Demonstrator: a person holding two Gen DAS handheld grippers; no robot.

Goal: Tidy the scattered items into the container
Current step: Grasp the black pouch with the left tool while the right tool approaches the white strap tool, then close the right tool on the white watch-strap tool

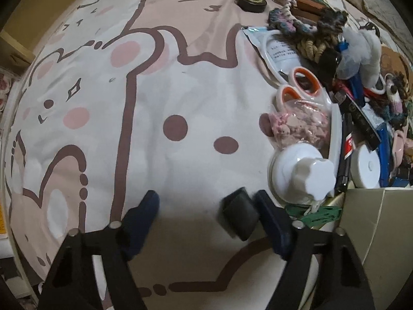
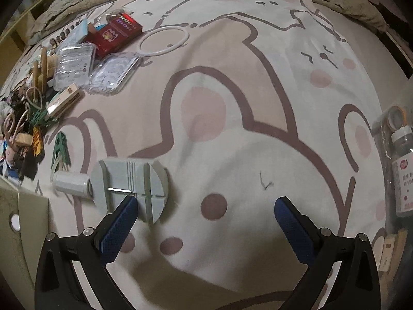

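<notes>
Pointing steeply down at a bedsheet (image 1: 180, 90) printed with pink and brown cartoon bears, the left gripper (image 1: 207, 201) has its jaws partly spread, and a small dark block (image 1: 238, 214) lies on the sheet between them, right against the inner face of the right-hand finger. The other finger stands clear of the block, so nothing is clamped. Just beyond that right-hand finger sits a white knob-shaped piece (image 1: 302, 173) on a round base, and behind it a clear bag of pink bits (image 1: 299, 126) and orange-handled scissors (image 1: 299, 85). More clutter is heaped along the right side: braided rope (image 1: 307, 38), a black tape roll (image 1: 251, 1) further back, a white disc (image 1: 366, 168). The corner of a pale cardboard box (image 1: 374, 222) shows at the lower right, close to the gripper

From the right wrist, the right gripper (image 2: 205, 206) hangs over the same sheet with its blue-padded jaws wide apart and nothing between them. A round grey tool (image 2: 129, 186) with a white cylinder (image 2: 71, 182) at its side lies just ahead of the left-hand finger, which overlaps its near edge. Further back are two clear plastic cases (image 2: 95, 68), a red box (image 2: 113, 35), a white ring (image 2: 165, 41) and a green clip (image 2: 60, 149). The cardboard box edge (image 2: 23, 219) is at the left, a jar (image 2: 402, 170) at the far right
</notes>
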